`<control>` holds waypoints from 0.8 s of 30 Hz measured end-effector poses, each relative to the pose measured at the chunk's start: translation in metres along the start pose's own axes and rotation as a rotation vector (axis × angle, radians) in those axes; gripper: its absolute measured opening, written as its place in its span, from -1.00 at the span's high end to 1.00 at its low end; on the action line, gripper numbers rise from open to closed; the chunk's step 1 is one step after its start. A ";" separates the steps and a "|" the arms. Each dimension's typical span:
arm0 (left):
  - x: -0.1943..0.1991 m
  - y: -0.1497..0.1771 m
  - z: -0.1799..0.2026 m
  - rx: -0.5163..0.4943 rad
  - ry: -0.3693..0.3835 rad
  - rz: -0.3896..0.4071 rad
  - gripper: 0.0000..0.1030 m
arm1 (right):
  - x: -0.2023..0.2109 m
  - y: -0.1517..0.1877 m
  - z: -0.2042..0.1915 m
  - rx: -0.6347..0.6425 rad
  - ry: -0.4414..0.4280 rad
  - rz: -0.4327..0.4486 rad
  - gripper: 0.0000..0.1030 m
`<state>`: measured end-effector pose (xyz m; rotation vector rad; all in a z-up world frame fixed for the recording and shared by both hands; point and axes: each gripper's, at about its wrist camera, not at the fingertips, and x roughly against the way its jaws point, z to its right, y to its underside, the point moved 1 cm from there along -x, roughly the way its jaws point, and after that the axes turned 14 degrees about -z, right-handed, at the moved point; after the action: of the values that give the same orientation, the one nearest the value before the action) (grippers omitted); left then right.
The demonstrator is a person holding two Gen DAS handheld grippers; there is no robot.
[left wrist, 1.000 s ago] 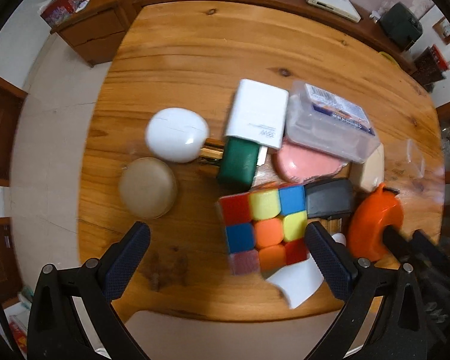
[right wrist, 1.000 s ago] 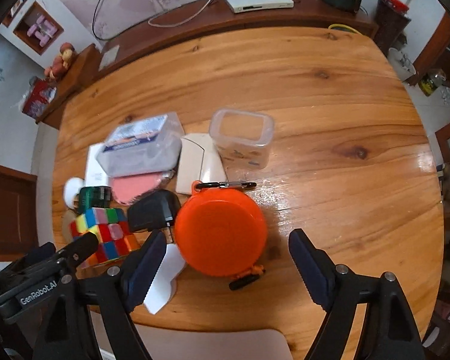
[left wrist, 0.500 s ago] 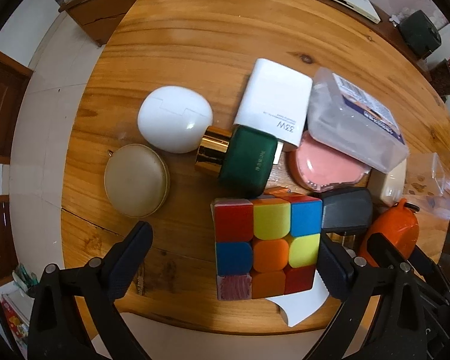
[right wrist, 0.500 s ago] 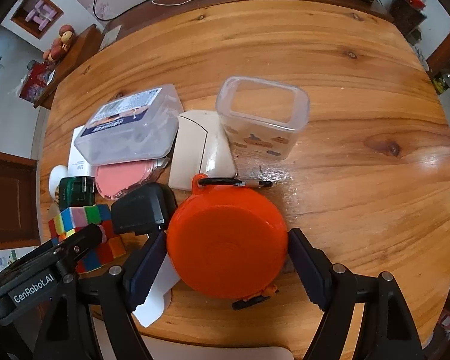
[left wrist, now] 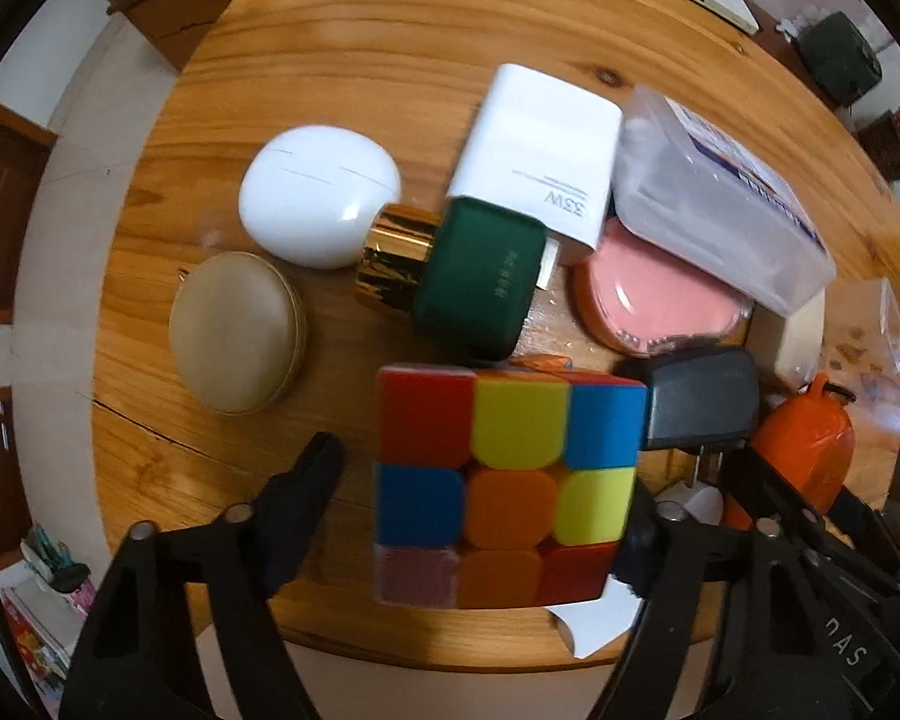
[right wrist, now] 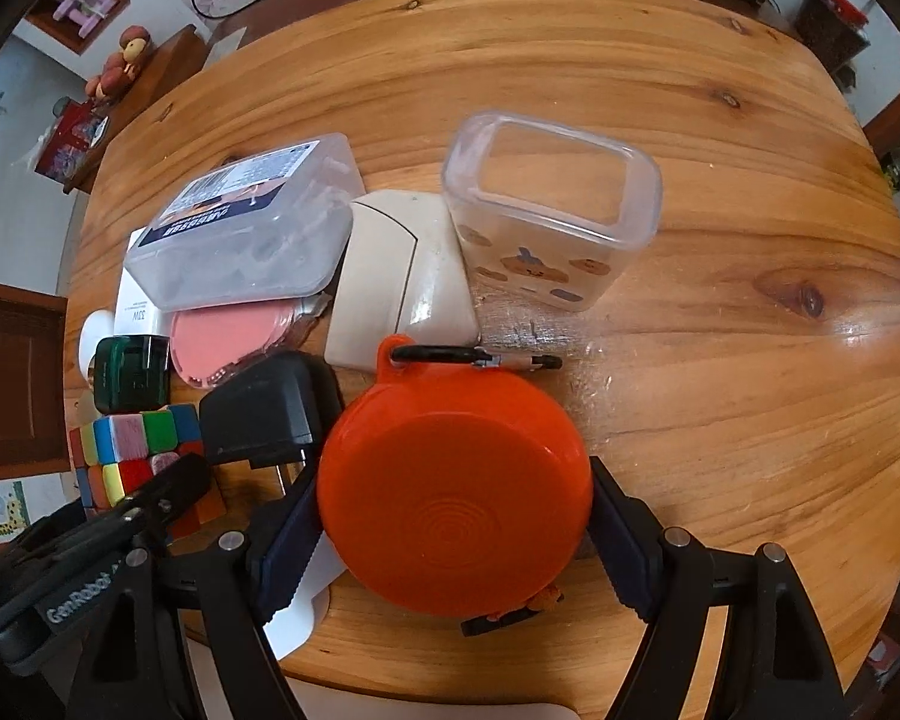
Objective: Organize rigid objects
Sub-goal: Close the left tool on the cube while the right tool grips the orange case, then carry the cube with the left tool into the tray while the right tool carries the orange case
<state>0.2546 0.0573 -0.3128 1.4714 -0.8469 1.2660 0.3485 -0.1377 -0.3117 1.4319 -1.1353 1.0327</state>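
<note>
Two glossy plastics: square-tiled cube (left wrist: pixel 504 486), round ridged orange case (right wrist: pixel 453 489).

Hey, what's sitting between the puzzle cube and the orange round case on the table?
A black plug adapter lies between the puzzle cube and the orange round case, with a white paper scrap lower down. The right wrist view shows it best.

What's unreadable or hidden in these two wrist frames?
- Left wrist: contact of the left hand-held gripper with the puzzle cube; motion blur, and a gap shows at the left finger.
- Left wrist: pink round case, partly under the clear lidded box.
- Right wrist: white paper, covered by the orange round case.
</note>
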 end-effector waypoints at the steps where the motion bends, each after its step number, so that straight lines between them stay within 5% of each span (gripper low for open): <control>1: 0.002 0.002 0.004 -0.022 -0.019 0.019 -0.18 | 0.000 0.000 -0.001 0.000 0.001 0.002 -0.58; 8: 0.011 0.010 -0.011 -0.031 0.025 0.073 -0.16 | -0.001 0.012 -0.009 0.022 0.038 0.045 -0.58; 12: 0.031 0.027 -0.030 -0.032 0.042 0.117 -0.16 | 0.012 0.023 -0.001 0.003 -0.020 0.078 -0.58; 24: 0.133 0.092 -0.031 -0.090 0.113 0.314 -0.16 | 0.126 0.094 0.004 0.065 -0.136 0.303 -0.58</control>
<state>0.1881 0.0734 -0.1633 1.2150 -1.0738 1.5064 0.2808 -0.1642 -0.1722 1.4267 -1.4622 1.2042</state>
